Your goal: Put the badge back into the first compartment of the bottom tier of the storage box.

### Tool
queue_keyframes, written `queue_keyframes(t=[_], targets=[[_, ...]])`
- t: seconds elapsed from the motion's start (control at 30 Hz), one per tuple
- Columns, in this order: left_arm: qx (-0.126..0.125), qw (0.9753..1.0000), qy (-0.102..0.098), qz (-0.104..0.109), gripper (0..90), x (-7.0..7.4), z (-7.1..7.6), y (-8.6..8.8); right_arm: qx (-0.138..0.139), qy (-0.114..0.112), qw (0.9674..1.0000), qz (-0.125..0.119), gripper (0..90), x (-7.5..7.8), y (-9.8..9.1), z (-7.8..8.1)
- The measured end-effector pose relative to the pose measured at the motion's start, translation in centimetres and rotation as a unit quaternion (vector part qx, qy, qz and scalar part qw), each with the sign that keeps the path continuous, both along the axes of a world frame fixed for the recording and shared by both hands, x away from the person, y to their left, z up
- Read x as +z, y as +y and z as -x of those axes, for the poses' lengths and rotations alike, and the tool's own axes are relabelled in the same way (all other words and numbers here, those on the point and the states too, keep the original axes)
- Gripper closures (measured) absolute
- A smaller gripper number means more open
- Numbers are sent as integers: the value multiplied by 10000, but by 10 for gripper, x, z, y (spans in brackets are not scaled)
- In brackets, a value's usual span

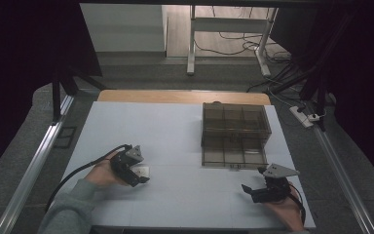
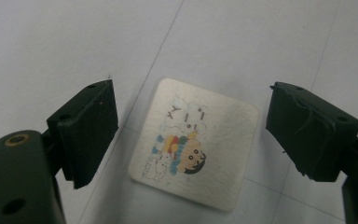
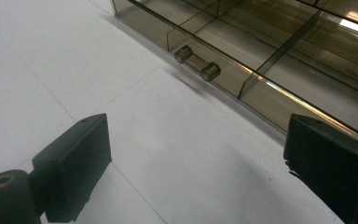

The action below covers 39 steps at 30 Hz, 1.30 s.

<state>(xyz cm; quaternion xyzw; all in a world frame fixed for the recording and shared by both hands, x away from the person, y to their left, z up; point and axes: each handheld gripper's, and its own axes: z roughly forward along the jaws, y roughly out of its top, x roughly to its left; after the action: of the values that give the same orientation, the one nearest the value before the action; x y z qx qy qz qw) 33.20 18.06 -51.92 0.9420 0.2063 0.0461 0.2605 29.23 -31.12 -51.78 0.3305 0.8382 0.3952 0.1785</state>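
Card (image 2: 193, 144), a small square piece with rounded corners and a cartoon figure printed on it, lies flat on the white table (image 1: 185, 141) on the person's left side. It sits directly under the left hand-held gripper (image 1: 137, 173), which hangs just above it, tilted down toward the sheet. In the left gripper view the card lies between the two black jaws, nearer the left one, with bare table showing on both sides: neither pad touches it, so this hand-held gripper is released, jaws spread wide, grasping nothing. The card is turned a little against the line between the jaws, so its edges run at a slant to the pads and not square to them. Being nearly square, it has no real long axis; either pair of opposite edges would serve, once the wrist turns slightly or the card is caught corner-wise. Since it lies flat and thin on the table, the pads would have to come right down to the surface to take its edges.

The right hand-held gripper (image 1: 265, 187) rests well apart, on the near right of the table, also released and empty. It points at the smoky, see-through compartment box (image 1: 233, 134), whose front drawer handle (image 3: 197, 63) lies just ahead of its jaws. The left hand is plainly the nearer one to the card.
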Motion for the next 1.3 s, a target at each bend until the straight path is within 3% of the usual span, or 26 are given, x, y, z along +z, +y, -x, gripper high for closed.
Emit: queue_keyframes(t=[0.4,0.53,0.7,0.8,0.97,1.3], targets=[[-137,9998,149,-89,168,-7,-1,-4,-5,34,10000,-19,74,0,-1,0],[-154,9997,159,-133,166,-8,-2,-4,-2,41,9998,-199,76,1,-2,-1],[-182,9995,135,-232,164,-8,0,-4,-4,44,9998,-218,76,1,-3,0],[-162,9995,137,-241,187,-8,0,-3,-6,38,9998,-212,76,2,-4,0],[-36,9996,153,-239,313,-6,0,0,-6,39,9998,-205,76,2,-4,0],[-34,9997,99,-222,329,-5,1,0,4,38,9998,-211,76,2,-4,0]])
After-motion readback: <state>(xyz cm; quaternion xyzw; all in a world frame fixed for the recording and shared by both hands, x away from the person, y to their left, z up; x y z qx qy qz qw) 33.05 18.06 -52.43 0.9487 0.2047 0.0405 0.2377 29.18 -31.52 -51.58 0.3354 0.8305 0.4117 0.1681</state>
